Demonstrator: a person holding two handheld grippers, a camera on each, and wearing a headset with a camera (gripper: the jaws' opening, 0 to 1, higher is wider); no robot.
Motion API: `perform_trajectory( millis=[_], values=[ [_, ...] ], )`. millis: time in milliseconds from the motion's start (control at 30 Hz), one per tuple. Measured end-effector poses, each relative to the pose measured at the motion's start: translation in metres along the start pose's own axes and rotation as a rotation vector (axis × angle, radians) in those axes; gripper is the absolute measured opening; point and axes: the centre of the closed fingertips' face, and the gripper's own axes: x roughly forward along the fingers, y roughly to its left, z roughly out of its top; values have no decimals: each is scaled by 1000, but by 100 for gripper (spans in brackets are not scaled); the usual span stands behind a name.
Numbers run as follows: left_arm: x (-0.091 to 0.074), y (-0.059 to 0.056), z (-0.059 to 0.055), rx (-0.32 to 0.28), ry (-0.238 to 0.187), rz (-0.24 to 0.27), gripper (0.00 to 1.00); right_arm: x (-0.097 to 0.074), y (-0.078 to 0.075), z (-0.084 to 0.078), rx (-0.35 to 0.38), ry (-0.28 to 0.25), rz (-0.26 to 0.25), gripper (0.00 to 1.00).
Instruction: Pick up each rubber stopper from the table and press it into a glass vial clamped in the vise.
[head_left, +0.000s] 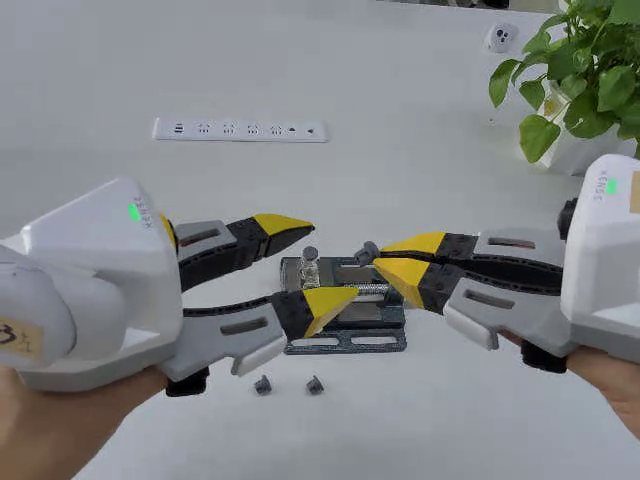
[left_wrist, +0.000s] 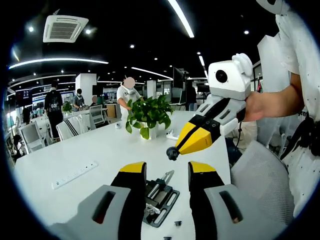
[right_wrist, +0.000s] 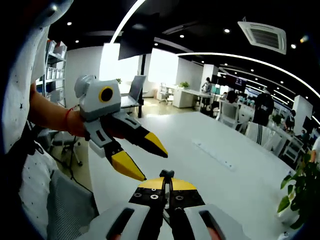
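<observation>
A small black vise (head_left: 345, 325) on the white table clamps a glass vial (head_left: 310, 273) capped with a grey stopper (head_left: 310, 254). My left gripper (head_left: 310, 262) is open, and its yellow-tipped jaws frame the vial from the left in the head view. From the right, my right gripper (head_left: 379, 256) is shut on a grey rubber stopper (head_left: 367, 251) just right of the vial, above the vise. In the left gripper view that stopper (left_wrist: 172, 153) hangs above the vise (left_wrist: 160, 192). Two loose stoppers (head_left: 263, 384) (head_left: 314, 384) lie in front of the vise.
A white power strip (head_left: 240, 130) lies farther back on the table. A potted plant (head_left: 580, 70) stands at the back right, with a small white device (head_left: 502, 37) beside it. People stand in the office behind the table (left_wrist: 60, 160).
</observation>
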Motion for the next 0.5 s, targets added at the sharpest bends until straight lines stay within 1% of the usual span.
perform_trajectory(
  millis=[133,333,433,500],
  values=[
    [2,-1,9,17,-24,3,23,-1,2,6,8,-15,-1,0],
    [4,-6,14,48,-31,-4,16,-1,3,8,24,-28,-1,0],
    [4,-6,16,53,-36,-4,14,-1,3,11,26,-33,-1,0],
    [4,-7,18,60,-42,-4,13,-1,4,9,27,-31,1,0]
  ],
)
